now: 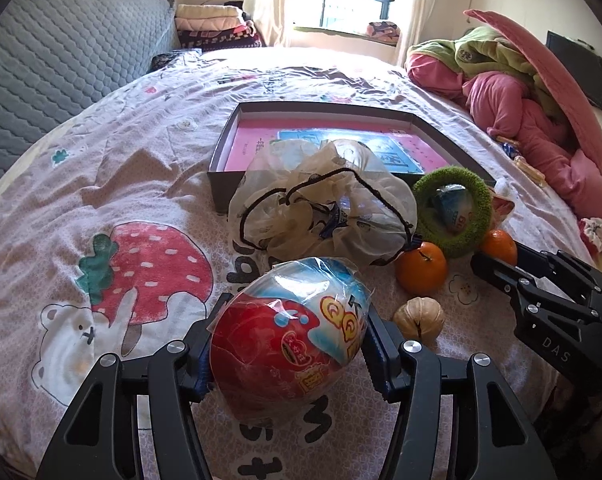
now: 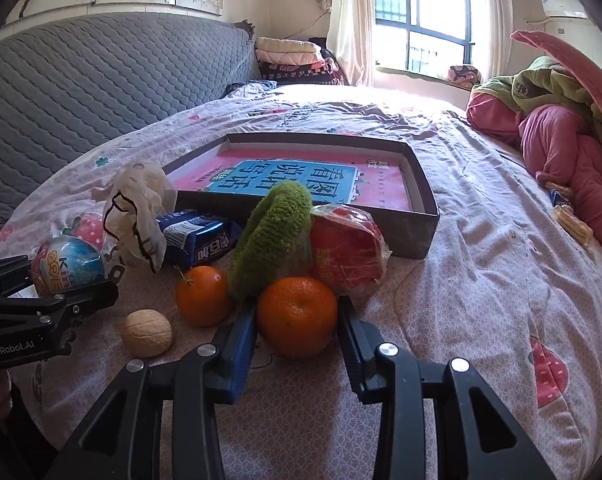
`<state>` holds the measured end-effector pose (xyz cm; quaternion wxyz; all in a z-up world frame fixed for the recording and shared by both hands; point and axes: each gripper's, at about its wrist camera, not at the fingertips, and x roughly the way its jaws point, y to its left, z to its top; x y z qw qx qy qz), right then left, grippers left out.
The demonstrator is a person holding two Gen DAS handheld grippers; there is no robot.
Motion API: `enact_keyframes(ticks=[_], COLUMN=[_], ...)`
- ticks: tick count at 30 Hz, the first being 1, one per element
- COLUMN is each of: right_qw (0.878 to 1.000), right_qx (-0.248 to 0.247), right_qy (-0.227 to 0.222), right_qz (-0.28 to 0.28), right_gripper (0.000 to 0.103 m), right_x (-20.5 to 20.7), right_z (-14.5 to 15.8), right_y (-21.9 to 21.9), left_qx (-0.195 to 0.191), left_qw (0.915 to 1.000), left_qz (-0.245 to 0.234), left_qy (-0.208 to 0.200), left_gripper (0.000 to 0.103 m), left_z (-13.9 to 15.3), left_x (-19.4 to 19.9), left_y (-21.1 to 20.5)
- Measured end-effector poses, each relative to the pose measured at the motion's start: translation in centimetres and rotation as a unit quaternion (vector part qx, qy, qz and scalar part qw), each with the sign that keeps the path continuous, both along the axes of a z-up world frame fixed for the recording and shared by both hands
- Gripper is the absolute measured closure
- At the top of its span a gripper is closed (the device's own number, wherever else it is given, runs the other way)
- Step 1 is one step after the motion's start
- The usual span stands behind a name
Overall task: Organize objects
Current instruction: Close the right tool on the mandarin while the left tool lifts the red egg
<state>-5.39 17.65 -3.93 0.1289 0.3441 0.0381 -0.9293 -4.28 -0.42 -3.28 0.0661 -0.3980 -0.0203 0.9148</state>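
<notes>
The toy egg (image 1: 289,336), on the bedsheet (image 1: 101,160) near the box (image 1: 229,136), is clamped by the left gripper (image 1: 289,344). An orange (image 2: 297,316) is bracketed by the right gripper (image 2: 297,332), contact unclear. The pickup step appears underway; next, lifting into the box is called for.

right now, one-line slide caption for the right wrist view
Right gripper brackets an orange on the bedsheet, shallow box behind.
</notes>
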Motion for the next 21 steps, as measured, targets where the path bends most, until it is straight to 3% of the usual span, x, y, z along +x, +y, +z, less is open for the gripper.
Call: enact_keyframes(ticks=[10,13,21], right_qw=[1.000,1.000,1.000], right_qx=[-0.002,0.003,0.002], right_qy=[0.021,0.024,0.010], right_qz=[0.003,0.003,-0.006], right_gripper=[0.064,0.064,0.064], right_x=[1.6,1.9,2.2], right_z=[2.5,3.0,4.1], right_y=[0.4,0.0,-0.4], left_qx=[0.016,0.003,0.018], left_qw=[0.9998,0.9998,0.9994], left_qz=[0.009,0.013,0.024], left_qy=[0.007,0.017,0.018], left_gripper=[0.042,0.042,0.042], left_z=[1.8,2.4,3.7], left_x=[0.4,0.6,0.4], left_y=[1.2,1.7,2.6])
